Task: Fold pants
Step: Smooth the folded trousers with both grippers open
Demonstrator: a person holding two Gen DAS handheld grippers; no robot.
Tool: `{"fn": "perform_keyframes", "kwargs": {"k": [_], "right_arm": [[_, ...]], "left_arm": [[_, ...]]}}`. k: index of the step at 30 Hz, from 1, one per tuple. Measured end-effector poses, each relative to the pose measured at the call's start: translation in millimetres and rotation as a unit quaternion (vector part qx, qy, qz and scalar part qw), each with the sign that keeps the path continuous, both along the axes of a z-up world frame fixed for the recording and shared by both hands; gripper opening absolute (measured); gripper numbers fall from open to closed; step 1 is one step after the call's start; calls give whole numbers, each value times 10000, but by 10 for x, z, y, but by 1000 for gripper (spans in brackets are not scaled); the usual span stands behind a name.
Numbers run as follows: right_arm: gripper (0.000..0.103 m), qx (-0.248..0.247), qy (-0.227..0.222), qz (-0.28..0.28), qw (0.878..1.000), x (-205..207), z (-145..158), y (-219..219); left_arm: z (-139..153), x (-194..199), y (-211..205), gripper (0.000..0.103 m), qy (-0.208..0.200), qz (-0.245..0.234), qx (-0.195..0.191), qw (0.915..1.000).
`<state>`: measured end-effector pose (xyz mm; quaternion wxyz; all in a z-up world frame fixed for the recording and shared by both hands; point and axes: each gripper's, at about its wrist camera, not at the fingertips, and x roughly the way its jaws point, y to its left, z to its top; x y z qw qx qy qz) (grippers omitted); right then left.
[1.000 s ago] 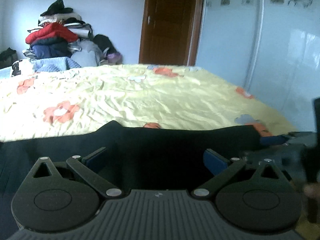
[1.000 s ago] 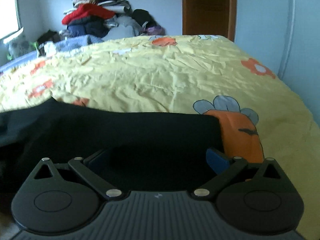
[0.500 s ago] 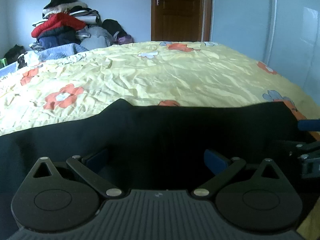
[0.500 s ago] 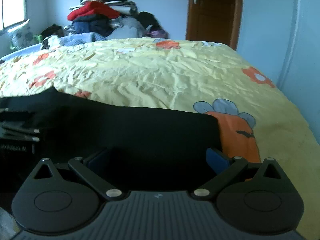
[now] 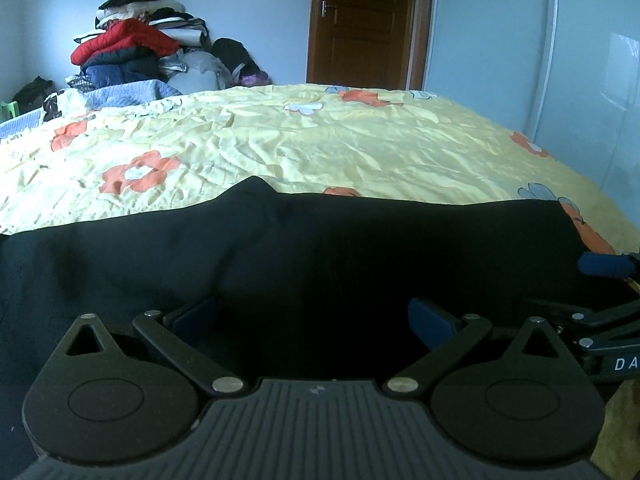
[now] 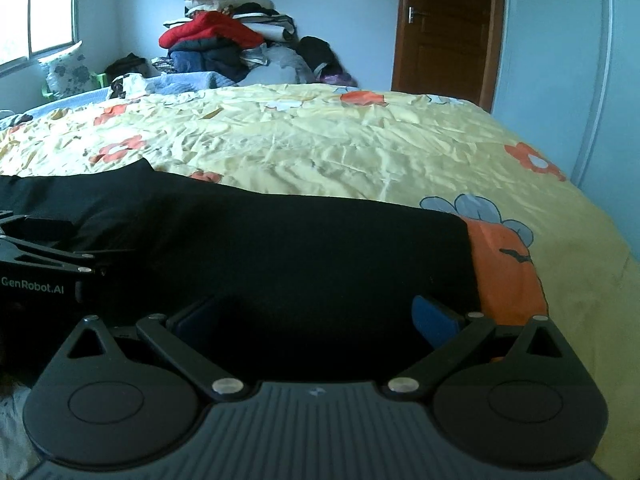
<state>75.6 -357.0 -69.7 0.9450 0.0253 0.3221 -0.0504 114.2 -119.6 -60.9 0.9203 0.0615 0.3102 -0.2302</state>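
Black pants (image 5: 320,248) lie flat along the near edge of a bed with a yellow flowered sheet (image 5: 320,148). They also show in the right wrist view (image 6: 280,248). My left gripper (image 5: 314,314) is open, low over the pants, with nothing between its blue pads. My right gripper (image 6: 316,318) is open too, over the pants' right end near their edge. The right gripper shows at the right of the left wrist view (image 5: 600,280). The left gripper shows at the left of the right wrist view (image 6: 36,260).
A pile of clothes (image 5: 136,56) is heaped at the far side of the bed. A brown door (image 5: 364,24) stands behind it, beside a pale wardrobe wall (image 5: 540,60). The bed's right edge drops off (image 6: 600,260). A window (image 6: 36,8) is at far left.
Both grippers have shifted and steadied side by side over the near edge of the pants. The view has swung left and each gripper now shows in the other's view. Both stay open.
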Motion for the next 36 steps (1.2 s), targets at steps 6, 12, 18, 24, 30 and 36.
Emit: {"fn": "perform_keyframes", "kwargs": {"k": [6,12,18,24,30,36], "right_arm": [[103,18,-8,-80,10000,-52,-6,59],[103,92,-33,-145,9998,-104,0,53],[103,78,-27,-144,9999,-99,2,54],[103,326,-208,-155,9991,-144,92,28],[103,-67,112,232,9996,30,22,202],[103,15,9,214,9998,-29,1,195]], "left_arm": [[7,-65,27,103,-38,40,61,10000],[18,-236,147,103,-91,151,59,9998],[22,-310,228,103,-68,104,14,9999],[16,-300,228,103,-40,102,-4,9999],[10,-303,215,103,-50,108,25,9999],[10,-303,217,103,-51,107,27,9999]]}}
